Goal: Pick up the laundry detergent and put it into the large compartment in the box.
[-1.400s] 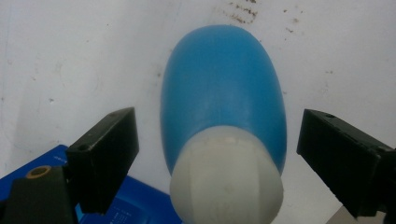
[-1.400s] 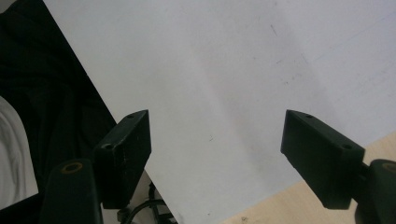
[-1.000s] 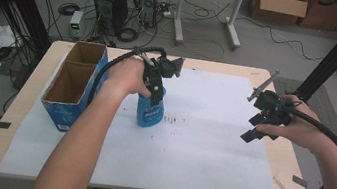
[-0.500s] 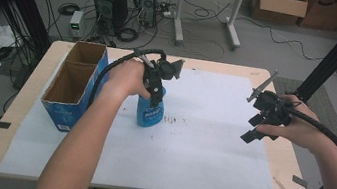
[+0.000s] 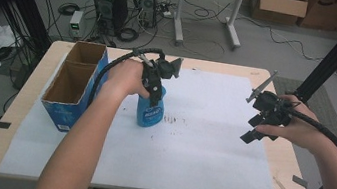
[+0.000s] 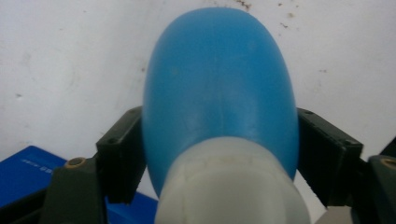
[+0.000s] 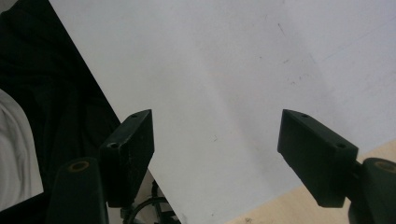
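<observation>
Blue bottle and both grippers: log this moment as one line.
left gripper: shut on blue bottle, upright on white sheet | right gripper: open, holding nothing, above sheet | cardboard box: left of bottle, apart

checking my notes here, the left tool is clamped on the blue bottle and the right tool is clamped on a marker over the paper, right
Not quite: the right tool holds nothing. The right gripper view shows its jaws spread wide over the white paper with an empty gap. The left tool is indeed clamped on the blue bottle.
</observation>
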Motion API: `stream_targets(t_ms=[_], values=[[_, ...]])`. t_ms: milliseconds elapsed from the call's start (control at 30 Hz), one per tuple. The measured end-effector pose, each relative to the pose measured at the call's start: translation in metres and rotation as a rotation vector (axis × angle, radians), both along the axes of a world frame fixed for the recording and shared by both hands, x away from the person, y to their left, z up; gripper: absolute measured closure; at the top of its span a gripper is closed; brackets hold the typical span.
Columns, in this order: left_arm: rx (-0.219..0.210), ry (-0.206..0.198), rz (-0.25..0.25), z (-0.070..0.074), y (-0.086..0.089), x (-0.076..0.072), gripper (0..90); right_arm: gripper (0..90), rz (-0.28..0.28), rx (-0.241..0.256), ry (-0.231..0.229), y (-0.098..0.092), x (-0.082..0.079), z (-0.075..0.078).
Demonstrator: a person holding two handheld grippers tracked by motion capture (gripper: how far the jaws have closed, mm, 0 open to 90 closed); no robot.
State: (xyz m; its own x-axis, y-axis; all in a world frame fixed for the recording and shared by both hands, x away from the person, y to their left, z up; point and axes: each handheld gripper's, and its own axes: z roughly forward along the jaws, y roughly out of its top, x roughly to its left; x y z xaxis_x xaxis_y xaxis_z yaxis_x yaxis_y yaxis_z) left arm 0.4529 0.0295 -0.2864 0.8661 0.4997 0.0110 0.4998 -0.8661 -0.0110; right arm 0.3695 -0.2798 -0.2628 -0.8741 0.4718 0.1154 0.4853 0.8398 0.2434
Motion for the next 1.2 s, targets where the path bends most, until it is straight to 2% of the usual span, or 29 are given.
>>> stream_targets(t_ms=[533, 1200], values=[[0.009, -0.028, -0.001, 0.0009, 0.0014, -0.0001, 29.6, 27.4, -0.003, -0.008, 0.006, 0.0010, 0.0003, -0.0009], [0.004, -0.011, 0.006, 0.0008, 0.0012, 0.0011, 36.9, 27.6, -0.002, -0.010, 0.009, 0.0005, 0.0012, -0.0025]])
